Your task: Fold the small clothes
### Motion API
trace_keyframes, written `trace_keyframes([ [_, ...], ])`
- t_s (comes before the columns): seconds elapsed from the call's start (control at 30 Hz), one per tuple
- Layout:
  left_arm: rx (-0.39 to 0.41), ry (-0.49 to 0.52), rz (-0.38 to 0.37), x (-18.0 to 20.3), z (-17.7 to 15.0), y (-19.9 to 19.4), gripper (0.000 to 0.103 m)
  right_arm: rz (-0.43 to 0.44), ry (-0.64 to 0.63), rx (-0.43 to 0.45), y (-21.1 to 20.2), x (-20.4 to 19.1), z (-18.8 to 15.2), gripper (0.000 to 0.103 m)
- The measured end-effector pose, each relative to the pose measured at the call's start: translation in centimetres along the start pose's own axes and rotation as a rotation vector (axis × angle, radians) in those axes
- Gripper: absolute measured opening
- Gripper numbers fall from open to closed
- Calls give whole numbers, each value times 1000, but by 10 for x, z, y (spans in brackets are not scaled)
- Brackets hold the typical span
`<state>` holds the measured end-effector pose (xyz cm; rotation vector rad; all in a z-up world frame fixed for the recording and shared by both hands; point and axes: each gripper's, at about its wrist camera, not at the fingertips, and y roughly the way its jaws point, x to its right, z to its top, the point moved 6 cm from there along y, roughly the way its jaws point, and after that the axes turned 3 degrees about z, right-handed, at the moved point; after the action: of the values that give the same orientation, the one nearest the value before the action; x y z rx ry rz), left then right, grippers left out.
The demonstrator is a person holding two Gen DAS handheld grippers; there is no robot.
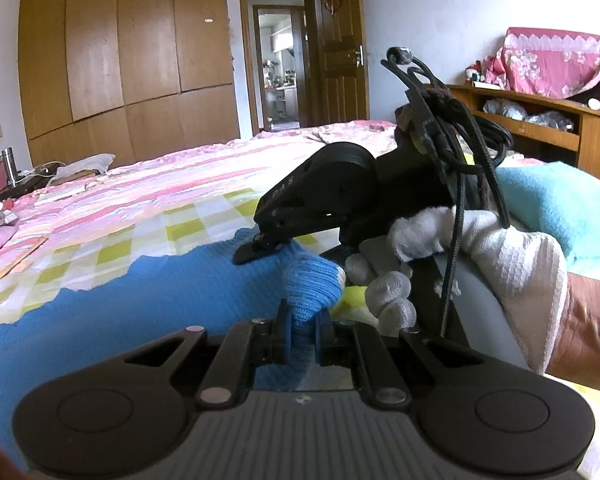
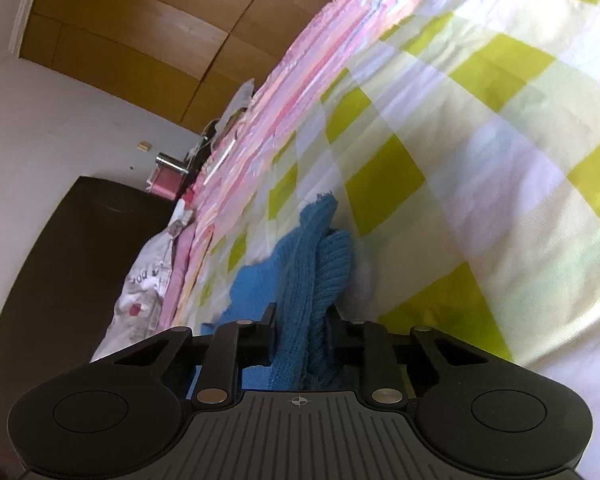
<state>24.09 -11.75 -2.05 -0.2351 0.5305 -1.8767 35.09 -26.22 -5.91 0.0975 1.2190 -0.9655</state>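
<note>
A blue knitted garment (image 1: pixel 112 312) lies on a yellow-and-white checked cloth (image 1: pixel 148 236) on the bed. My left gripper (image 1: pixel 302 332) is shut on a bunched ribbed edge of the garment. The right gripper (image 1: pixel 260 250), held by a white-gloved hand (image 1: pixel 480 252), pinches the same garment just beyond it, tip down on the knit. In the right wrist view my right gripper (image 2: pixel 302 332) is shut on folded blue knit (image 2: pixel 316 264), with the checked cloth (image 2: pixel 480 140) close behind.
A pink striped bedspread (image 1: pixel 160 184) covers the bed. A light-blue cloth (image 1: pixel 556 204) lies at the right. A wooden wardrobe (image 1: pixel 120 52) and an open door (image 1: pixel 280 60) stand beyond. Clutter and a metal flask (image 1: pixel 8 164) sit at the left. A headboard shelf (image 1: pixel 540 120) is at the right.
</note>
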Motion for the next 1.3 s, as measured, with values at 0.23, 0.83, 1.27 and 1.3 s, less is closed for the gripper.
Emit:
trace_keyframes([
  [0.23, 48, -80, 10, -25, 8, -21, 17, -15, -113, 23, 1, -47, 0, 20],
  [0.83, 85, -263, 165, -152, -22, -92, 17, -25, -452, -102, 89, -194, -87, 16],
  [1.27, -58, -378, 220, -207, -79, -98, 17, -119, -622, -258, 165, -216, -174, 17],
  [1.3, -64, -392, 217, -209, -81, -99, 17, -120, -627, -260, 166, -217, -177, 17],
])
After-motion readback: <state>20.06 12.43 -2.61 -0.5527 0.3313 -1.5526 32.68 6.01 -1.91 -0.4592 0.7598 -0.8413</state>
